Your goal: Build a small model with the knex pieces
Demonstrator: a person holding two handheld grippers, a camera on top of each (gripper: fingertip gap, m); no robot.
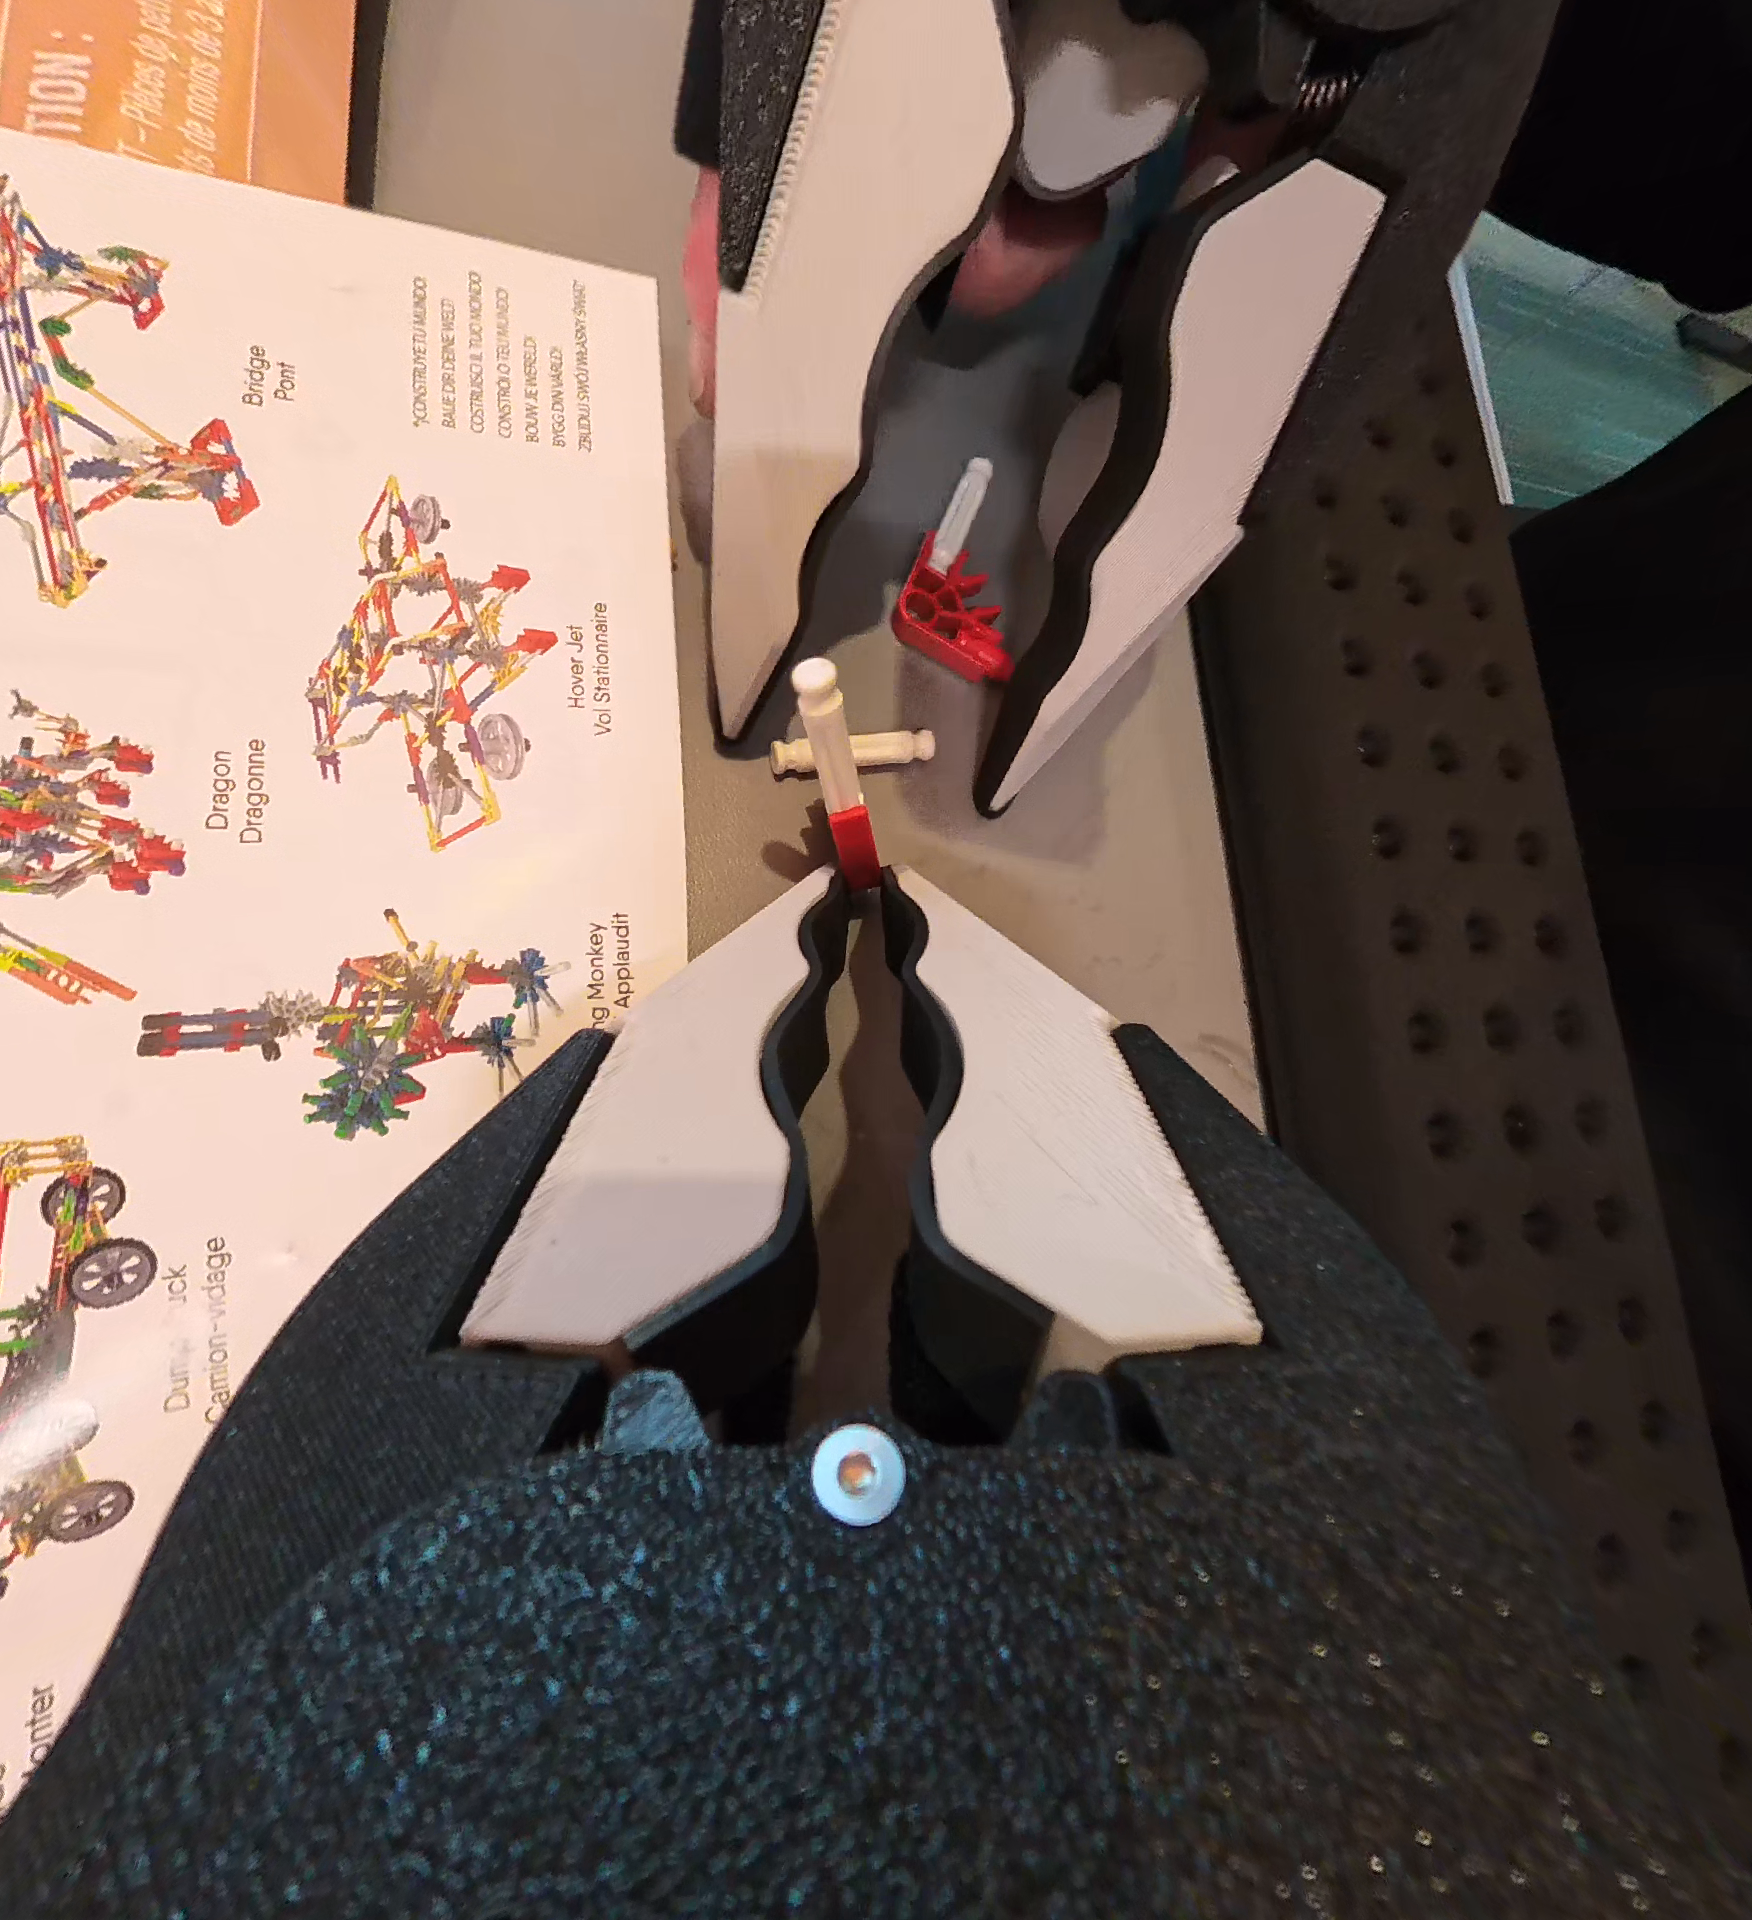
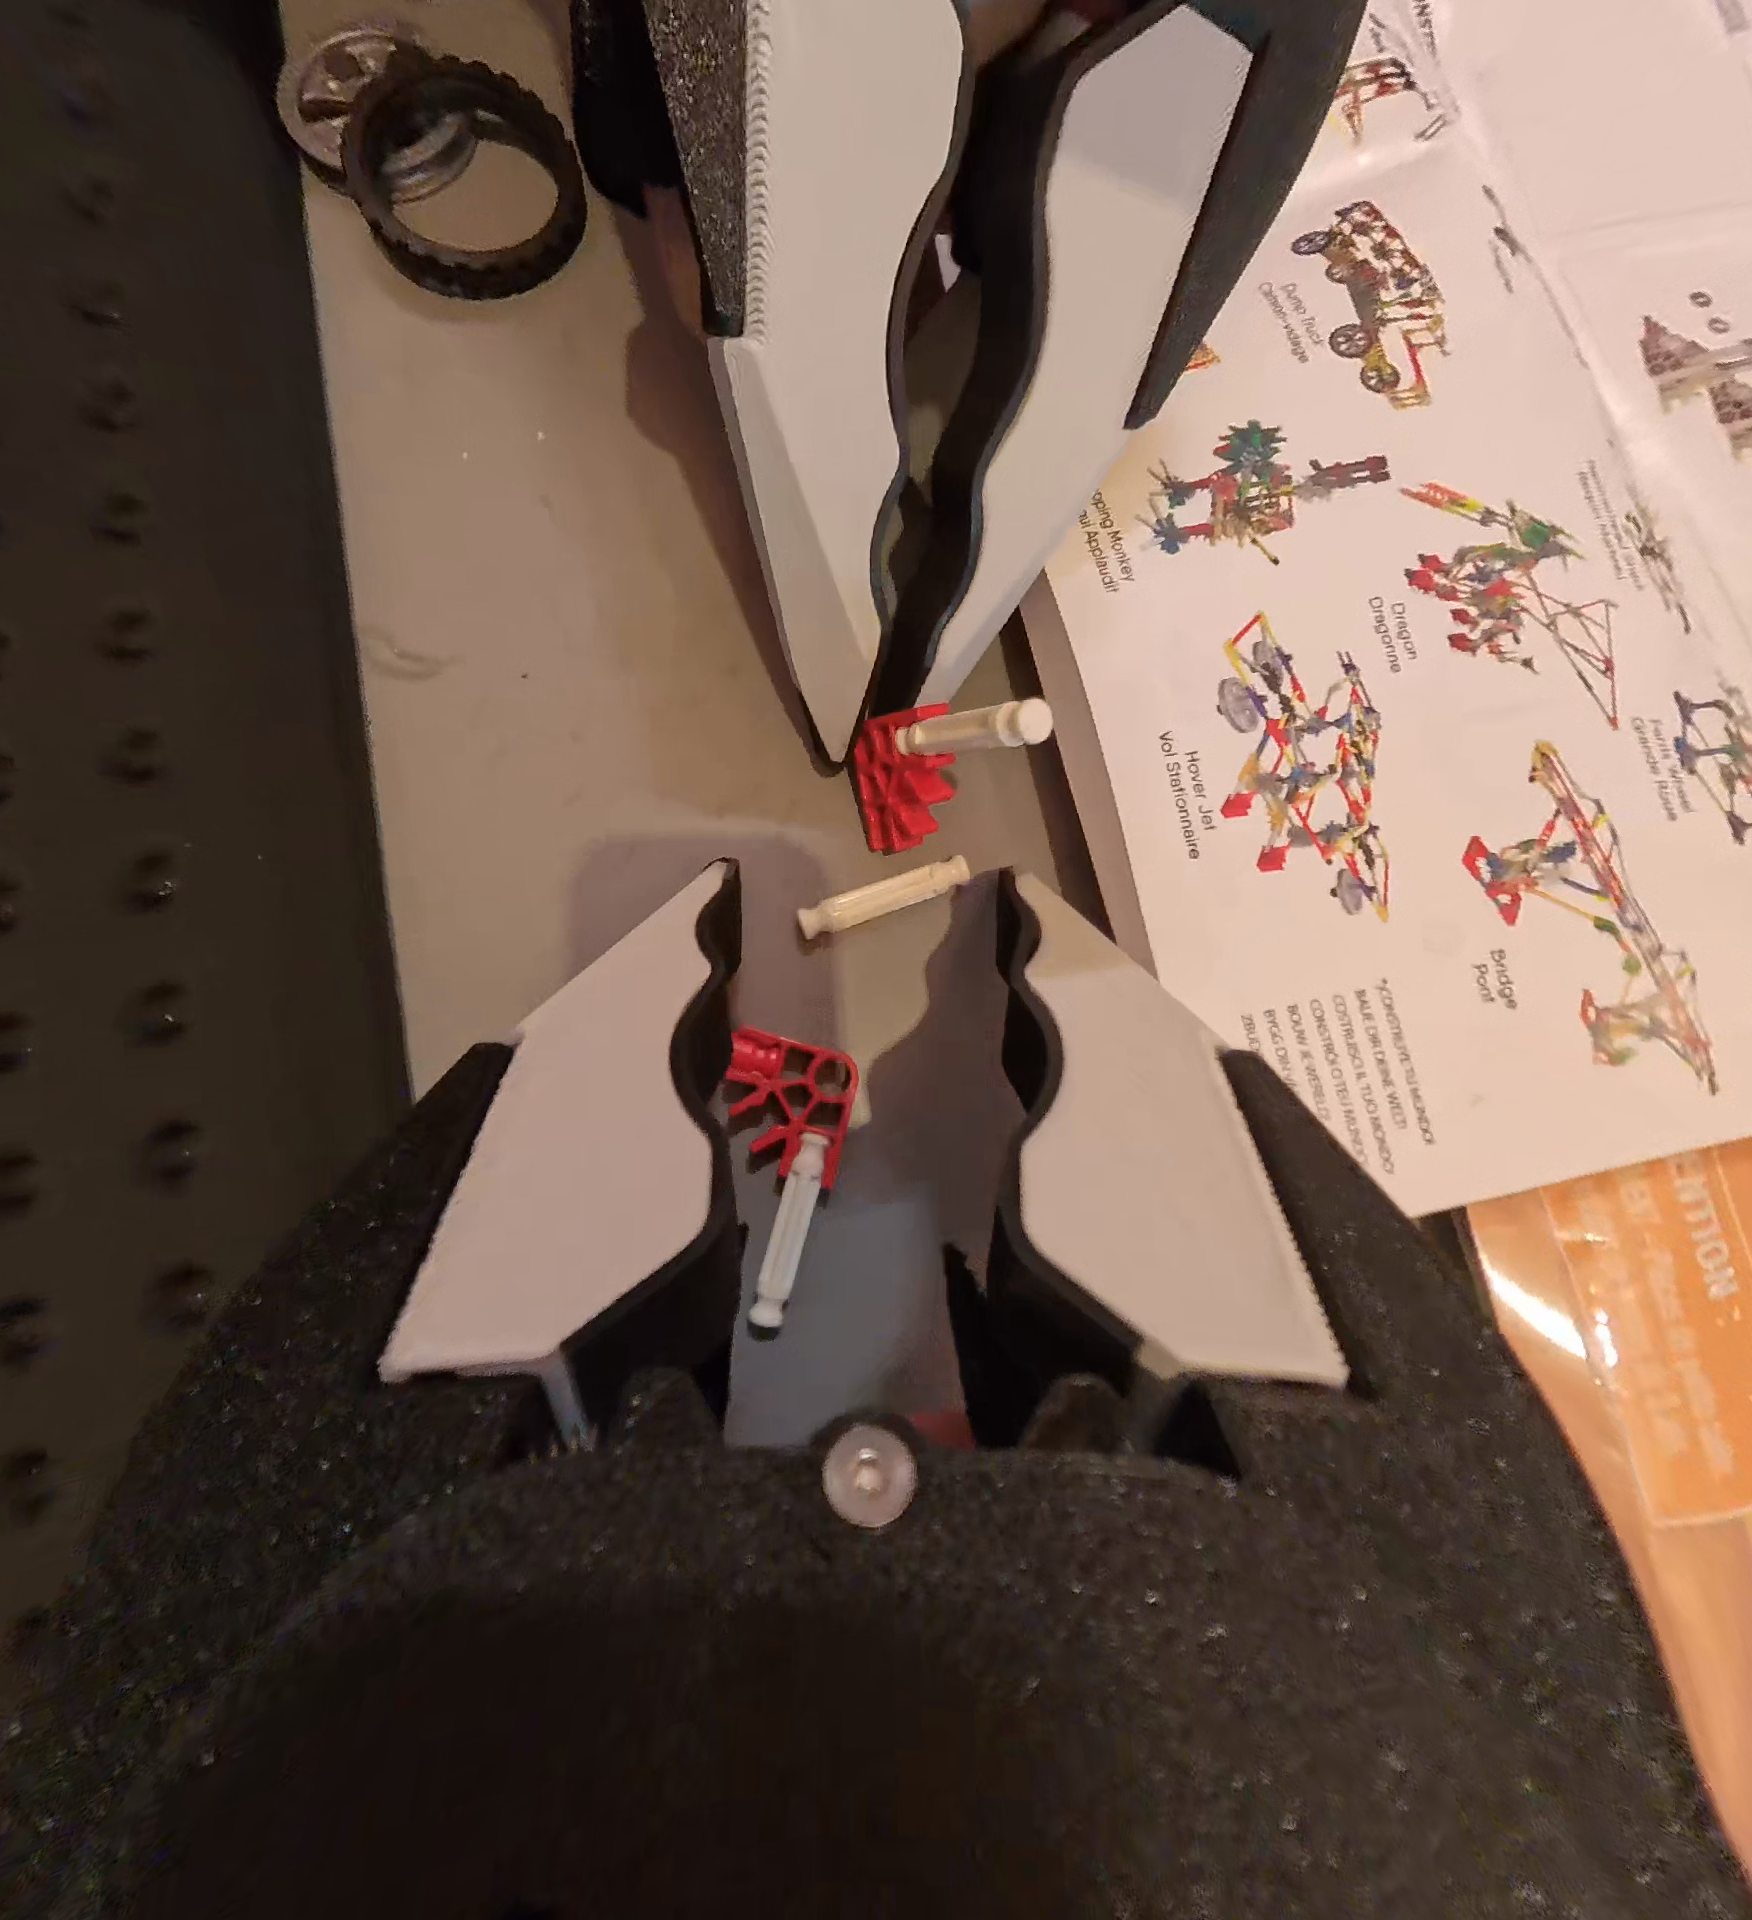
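Note:
My left gripper (image 1: 859,878) is shut on a red connector (image 1: 854,844) with a white rod (image 1: 825,732) plugged into it, held just above the grey table. It also shows in the right wrist view (image 2: 877,727), with that connector (image 2: 898,779). A loose white rod (image 1: 851,750) lies on the table between the two grippers, also in the right wrist view (image 2: 882,899). My right gripper (image 2: 867,883) is open. Between its fingers lies a second red connector with a white rod (image 2: 797,1132), on the table. In the left wrist view the right gripper (image 1: 856,769) faces mine over that piece (image 1: 950,603).
A printed sheet with pictures of toy models (image 1: 280,727) lies beside the parts, also in the right wrist view (image 2: 1423,675). An orange plastic bag (image 2: 1630,1403) lies next to it. A black perforated mat (image 1: 1474,935) borders the table. Black toy tyres and a metal disc (image 2: 436,156) lie farther back. Less than 4 cm separates the two grippers' tips.

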